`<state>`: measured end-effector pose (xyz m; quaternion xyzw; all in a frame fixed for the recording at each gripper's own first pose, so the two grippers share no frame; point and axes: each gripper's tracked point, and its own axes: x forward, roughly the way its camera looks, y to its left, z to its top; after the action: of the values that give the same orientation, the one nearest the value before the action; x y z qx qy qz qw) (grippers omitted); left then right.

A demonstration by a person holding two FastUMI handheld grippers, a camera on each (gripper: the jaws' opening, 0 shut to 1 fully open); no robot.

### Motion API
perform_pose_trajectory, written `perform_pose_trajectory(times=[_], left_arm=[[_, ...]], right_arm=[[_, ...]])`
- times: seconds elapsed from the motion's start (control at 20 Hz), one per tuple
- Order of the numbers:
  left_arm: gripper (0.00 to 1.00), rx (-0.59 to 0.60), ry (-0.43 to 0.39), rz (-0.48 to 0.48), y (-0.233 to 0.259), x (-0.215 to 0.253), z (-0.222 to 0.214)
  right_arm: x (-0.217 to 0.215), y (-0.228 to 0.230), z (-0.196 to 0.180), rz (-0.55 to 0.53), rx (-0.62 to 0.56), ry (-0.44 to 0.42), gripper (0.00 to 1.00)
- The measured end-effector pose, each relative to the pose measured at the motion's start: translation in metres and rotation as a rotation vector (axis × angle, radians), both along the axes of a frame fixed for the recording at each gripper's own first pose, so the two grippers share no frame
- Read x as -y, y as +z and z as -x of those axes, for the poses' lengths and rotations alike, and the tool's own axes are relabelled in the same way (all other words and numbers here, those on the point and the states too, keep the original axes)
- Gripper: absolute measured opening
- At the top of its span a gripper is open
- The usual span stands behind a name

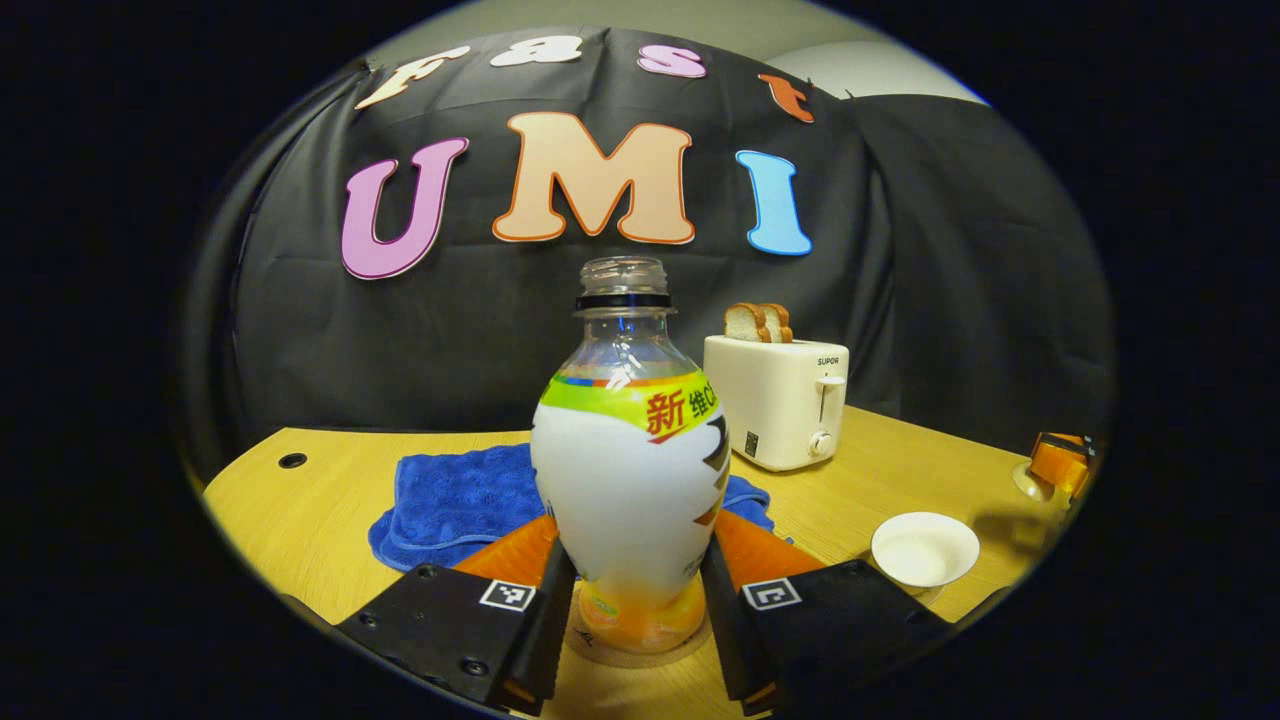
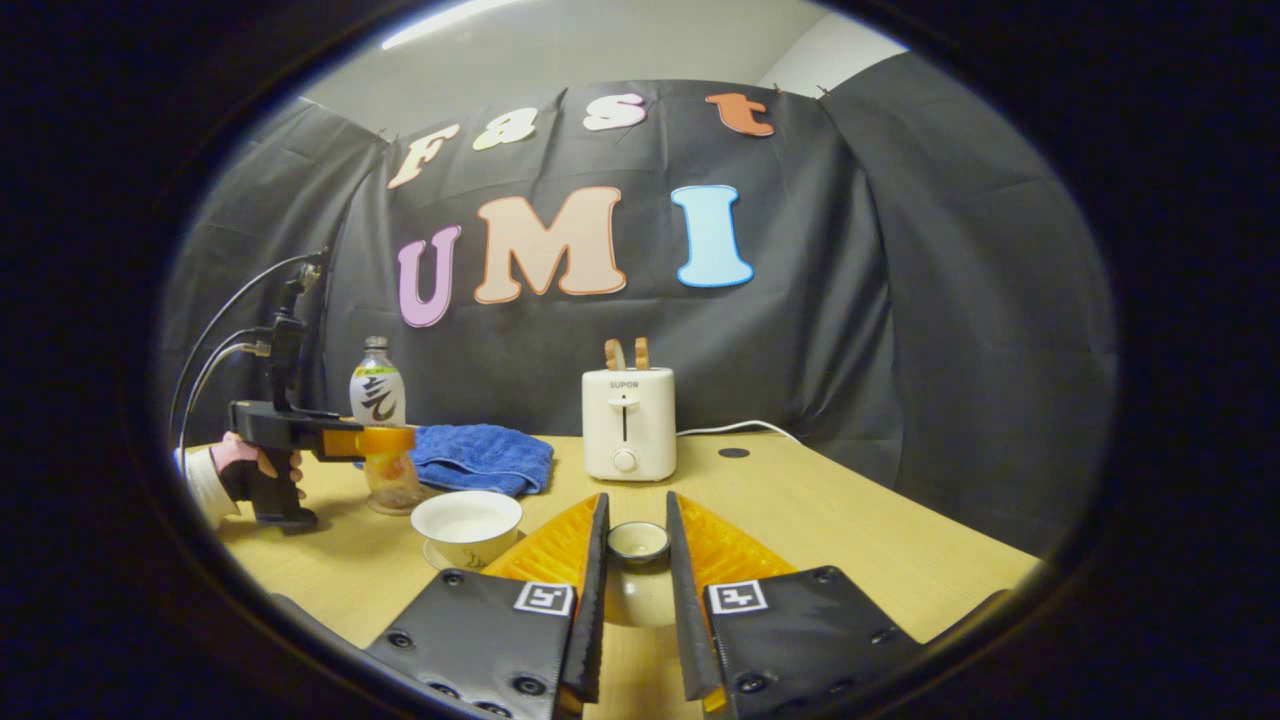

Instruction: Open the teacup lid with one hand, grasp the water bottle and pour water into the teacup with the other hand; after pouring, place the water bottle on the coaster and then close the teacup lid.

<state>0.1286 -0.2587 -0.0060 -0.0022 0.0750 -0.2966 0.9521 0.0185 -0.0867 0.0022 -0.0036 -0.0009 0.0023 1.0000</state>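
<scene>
The right gripper clasps the teacup lid above the table, right of the open teacup.

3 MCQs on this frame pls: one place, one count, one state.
1. Where is the bottle?
A. on the towel
B. on a coaster
C. in the cup

2. How many bread slices in the toaster?
A. none
B. two
C. four

3. The cup is:
A. lidded
B. tipped over
C. open

Key: 1 B, a round coaster shows under its base, between the left gripper's fingers. 2 B, two slices stick up. 3 C, its mouth is bare; the right gripper holds the lid.
</scene>
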Motion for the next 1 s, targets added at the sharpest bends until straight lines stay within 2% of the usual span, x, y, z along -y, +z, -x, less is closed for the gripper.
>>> perform_pose_trajectory(times=[0.3,0.45,0.8,0.95,1.0], left_arm=[[0.65,-0.010,-0.005,0.004,-0.003,-0.002,0.002],[0.71,-0.024,-0.009,-0.005,-0.012,-0.002,0.003],[0.73,0.012,-0.008,-0.010,-0.008,-0.003,0.010],[0.89,0.066,-0.001,0.008,0.000,-0.007,0.015],[0.90,0.084,0.000,0.014,0.004,-0.008,0.017]], right_arm=[[0.000,0.000,0.000,0.000,0.000,0.000,0.34],[0.000,0.000,0.000,0.000,0.001,0.000,0.34],[-0.003,0.000,-0.001,0.000,0.000,0.011,0.34],[-0.005,0.000,0.000,0.000,0.001,0.027,0.35],[-0.005,0.000,-0.001,0.000,0.000,0.027,0.34]])
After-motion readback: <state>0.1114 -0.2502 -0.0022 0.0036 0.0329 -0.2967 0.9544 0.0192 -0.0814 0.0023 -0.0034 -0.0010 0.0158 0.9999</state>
